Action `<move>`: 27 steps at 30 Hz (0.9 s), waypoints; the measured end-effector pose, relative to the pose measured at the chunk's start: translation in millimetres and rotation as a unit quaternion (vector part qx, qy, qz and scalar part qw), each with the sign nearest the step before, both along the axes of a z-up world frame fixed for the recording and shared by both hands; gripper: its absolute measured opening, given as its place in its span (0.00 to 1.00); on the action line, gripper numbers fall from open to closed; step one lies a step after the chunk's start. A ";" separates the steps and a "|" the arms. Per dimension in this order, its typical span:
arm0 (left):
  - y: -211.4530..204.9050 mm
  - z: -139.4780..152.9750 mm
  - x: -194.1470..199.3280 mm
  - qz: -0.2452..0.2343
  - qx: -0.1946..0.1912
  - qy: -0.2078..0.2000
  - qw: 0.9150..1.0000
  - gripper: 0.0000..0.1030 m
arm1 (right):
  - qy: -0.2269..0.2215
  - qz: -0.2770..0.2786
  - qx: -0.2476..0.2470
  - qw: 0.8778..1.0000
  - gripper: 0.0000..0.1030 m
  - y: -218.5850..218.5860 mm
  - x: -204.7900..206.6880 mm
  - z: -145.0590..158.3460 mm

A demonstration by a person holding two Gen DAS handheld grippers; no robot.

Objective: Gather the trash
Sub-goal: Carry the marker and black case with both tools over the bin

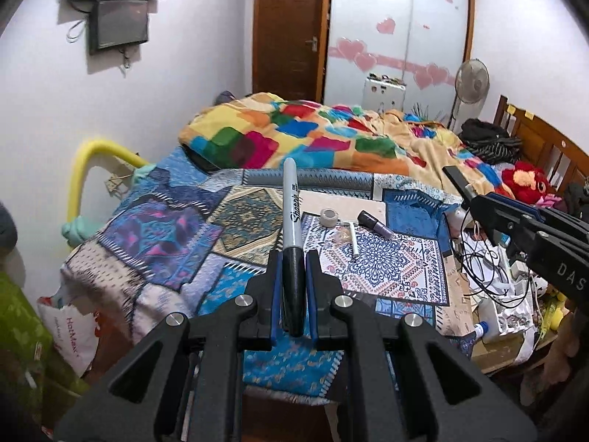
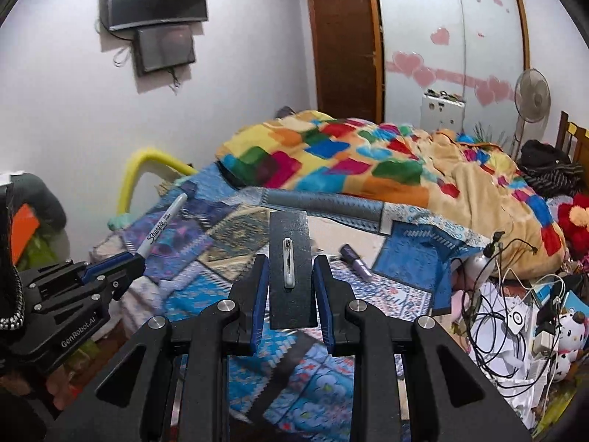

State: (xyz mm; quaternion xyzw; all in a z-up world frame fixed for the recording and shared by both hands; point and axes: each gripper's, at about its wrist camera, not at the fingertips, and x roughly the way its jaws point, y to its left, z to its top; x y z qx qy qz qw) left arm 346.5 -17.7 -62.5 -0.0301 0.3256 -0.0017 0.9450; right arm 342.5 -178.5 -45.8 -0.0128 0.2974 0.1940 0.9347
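Note:
My left gripper is shut on a Sharpie marker that points up and forward above the bed; it also shows in the right wrist view. My right gripper is shut on a flat black card with a small white piece on it; the card's edge shows in the left wrist view. On the patterned cloth lie a tape roll, a purple nail polish bottle and a white stick. The bottle shows in the right wrist view.
A colourful blanket is heaped at the back of the bed. Tangled cables, papers and plush toys crowd the right side. A yellow bed rail and a white bag are on the left. A fan stands by the wardrobe.

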 end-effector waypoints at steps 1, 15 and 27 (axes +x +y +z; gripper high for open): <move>4.3 3.7 -10.3 0.003 -0.003 -0.005 1.000 0.11 | -0.002 0.008 0.001 1.000 0.22 5.4 -7.5 3.4; 74.2 13.6 -124.7 0.086 -0.001 -0.012 0.996 0.11 | -0.010 0.093 0.004 0.996 0.22 66.7 -82.2 10.9; 155.3 -33.9 -182.1 0.155 -0.024 0.037 0.987 0.11 | 0.025 0.164 -0.024 0.986 0.22 141.8 -117.2 -15.3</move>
